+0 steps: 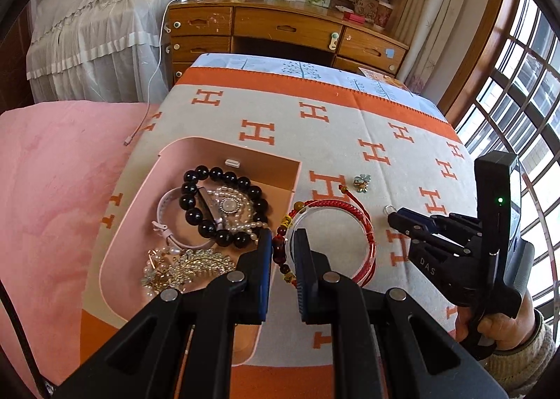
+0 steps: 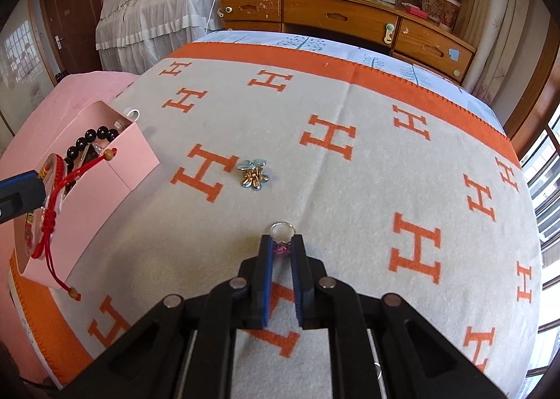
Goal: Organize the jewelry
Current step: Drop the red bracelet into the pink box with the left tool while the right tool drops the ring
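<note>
left gripper (image 1: 283, 241) clamps red bracelets (image 1: 332, 241) | right gripper (image 2: 281, 247) clamps ring (image 2: 282, 231)

— Where's the left camera looking from?

— From just behind the left gripper (image 1: 282, 241), tilted down, close over the pink box (image 1: 224, 154) at the left edge of the blanket (image 1: 336, 126). It faces the wooden desk (image 1: 287, 28) across the room.

— And the right one?

— Behind the right gripper (image 2: 282, 245), low and near the blanket (image 2: 350, 189), facing the same desk (image 2: 336, 16).

— Any overlap?

— Plenty. Both catch the blanket, the desk, the small clover charm (image 1: 361, 183) (image 2: 253, 173) and the box (image 2: 105, 168). Each also sees the other gripper: the right one (image 1: 393, 215) at the left view's right side, the left one (image 2: 21, 192) at the right view's left edge.
</note>
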The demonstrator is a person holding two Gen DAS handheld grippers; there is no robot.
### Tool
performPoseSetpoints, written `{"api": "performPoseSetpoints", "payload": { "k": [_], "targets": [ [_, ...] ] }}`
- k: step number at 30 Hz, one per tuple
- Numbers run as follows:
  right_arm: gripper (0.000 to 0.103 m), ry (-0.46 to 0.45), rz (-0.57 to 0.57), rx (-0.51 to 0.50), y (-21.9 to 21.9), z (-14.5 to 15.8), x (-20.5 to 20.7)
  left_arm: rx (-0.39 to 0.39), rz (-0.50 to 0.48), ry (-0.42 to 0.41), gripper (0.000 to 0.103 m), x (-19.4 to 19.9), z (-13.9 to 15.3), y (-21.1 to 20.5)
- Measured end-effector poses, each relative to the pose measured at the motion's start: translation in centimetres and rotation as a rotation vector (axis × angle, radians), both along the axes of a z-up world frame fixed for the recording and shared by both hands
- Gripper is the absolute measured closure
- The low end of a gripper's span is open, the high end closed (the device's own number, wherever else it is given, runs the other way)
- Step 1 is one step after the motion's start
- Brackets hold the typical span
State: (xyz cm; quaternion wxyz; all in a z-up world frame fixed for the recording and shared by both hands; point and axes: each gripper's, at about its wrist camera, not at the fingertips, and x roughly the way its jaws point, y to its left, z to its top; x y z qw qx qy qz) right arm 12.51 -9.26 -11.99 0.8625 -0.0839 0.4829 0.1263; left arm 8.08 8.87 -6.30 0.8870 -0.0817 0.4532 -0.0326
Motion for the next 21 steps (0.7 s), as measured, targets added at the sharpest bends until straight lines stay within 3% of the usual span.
{"api": "performPoseSetpoints", "payload": {
  "k": [7,12,21],
  "targets": [
    [0.093,-0.006,-0.021,0.132,-0.2,3.0,-1.3,0.034,0.058,-0.025,0.093,-1.5,0.6,3.4],
    [0.093,-0.059,0.048,0.253,1.8,7.5,-2.8,0.059,0.119,-0.069,0.093,-2.7,2.1,6.2],
    [0.093,-0.163,0.161,0.35,7.4,13.7,-3.9,0.051,0.181,-0.116,0.093,-4.0,3.9,9.7]
  ]
}}
